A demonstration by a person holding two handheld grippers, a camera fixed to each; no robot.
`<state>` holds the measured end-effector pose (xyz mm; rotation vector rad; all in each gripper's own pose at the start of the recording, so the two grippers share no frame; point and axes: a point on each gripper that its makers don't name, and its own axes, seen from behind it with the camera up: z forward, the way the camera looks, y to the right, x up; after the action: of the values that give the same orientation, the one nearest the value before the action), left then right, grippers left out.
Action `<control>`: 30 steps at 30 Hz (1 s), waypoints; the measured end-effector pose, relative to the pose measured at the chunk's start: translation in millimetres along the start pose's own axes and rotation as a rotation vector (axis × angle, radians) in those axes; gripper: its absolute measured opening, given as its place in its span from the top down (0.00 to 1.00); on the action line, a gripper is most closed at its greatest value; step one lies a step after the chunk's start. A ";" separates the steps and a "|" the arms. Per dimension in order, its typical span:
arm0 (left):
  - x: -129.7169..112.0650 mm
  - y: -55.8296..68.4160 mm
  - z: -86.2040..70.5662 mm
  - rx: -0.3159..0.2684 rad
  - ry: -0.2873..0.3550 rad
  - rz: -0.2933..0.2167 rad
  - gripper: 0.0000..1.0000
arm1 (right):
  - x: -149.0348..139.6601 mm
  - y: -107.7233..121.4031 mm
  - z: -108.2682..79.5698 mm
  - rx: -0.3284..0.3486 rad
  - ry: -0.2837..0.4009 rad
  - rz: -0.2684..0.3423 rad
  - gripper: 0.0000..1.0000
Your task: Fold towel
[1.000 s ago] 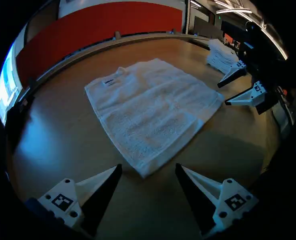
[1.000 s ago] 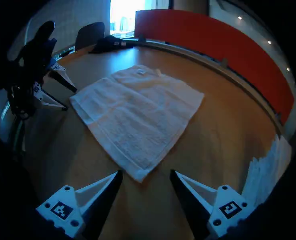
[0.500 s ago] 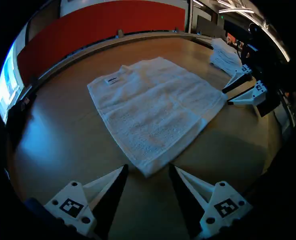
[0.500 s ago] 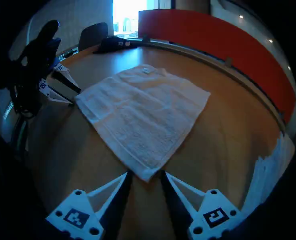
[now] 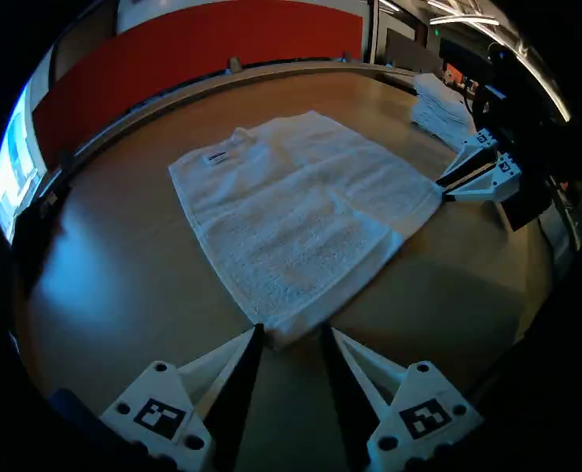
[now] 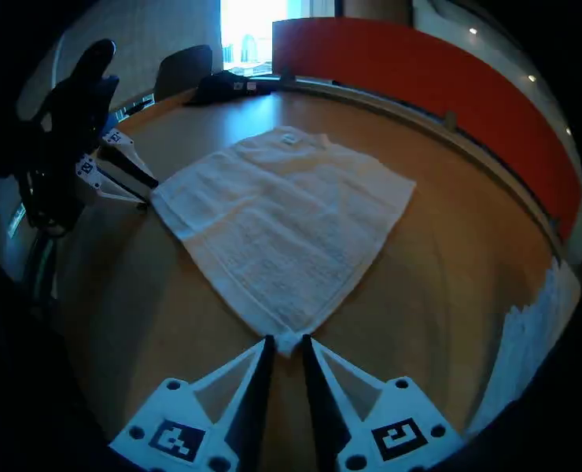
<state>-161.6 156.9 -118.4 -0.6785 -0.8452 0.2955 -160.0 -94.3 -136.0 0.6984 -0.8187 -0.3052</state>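
A white towel (image 5: pixel 299 200) lies flat on the wooden table (image 5: pixel 126 267), folded, with a small label near its far corner. My left gripper (image 5: pixel 290 334) straddles the towel's near corner, its fingers narrowed with a gap still between them. My right gripper (image 6: pixel 287 346) has its fingers almost together and pinches the opposite corner of the towel (image 6: pixel 283 228). In the left gripper view the right gripper (image 5: pixel 442 191) sits at the towel's right corner. In the right gripper view the left gripper (image 6: pixel 148 193) sits at the towel's left corner.
A stack of folded white towels (image 5: pixel 440 110) stands at the table's far right and also appears as the white stack (image 6: pixel 527 338). A red partition (image 5: pixel 204 47) runs behind the table's curved edge. A dark chair (image 6: pixel 179 71) and dark items stand at the far end.
Both grippers have moved in onto the towel's corners and closed their fingers steadily; the right one now pinches its corner, and the left one has narrowed around its own.
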 end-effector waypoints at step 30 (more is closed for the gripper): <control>9.2 -7.5 -9.1 0.032 0.003 -0.047 0.88 | 9.0 -0.4 -11.8 -0.001 0.010 0.022 0.91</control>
<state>-148.8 151.9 -112.3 -0.6283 -0.8506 0.2651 -145.2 -93.8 -136.9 0.6894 -0.8158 -0.2822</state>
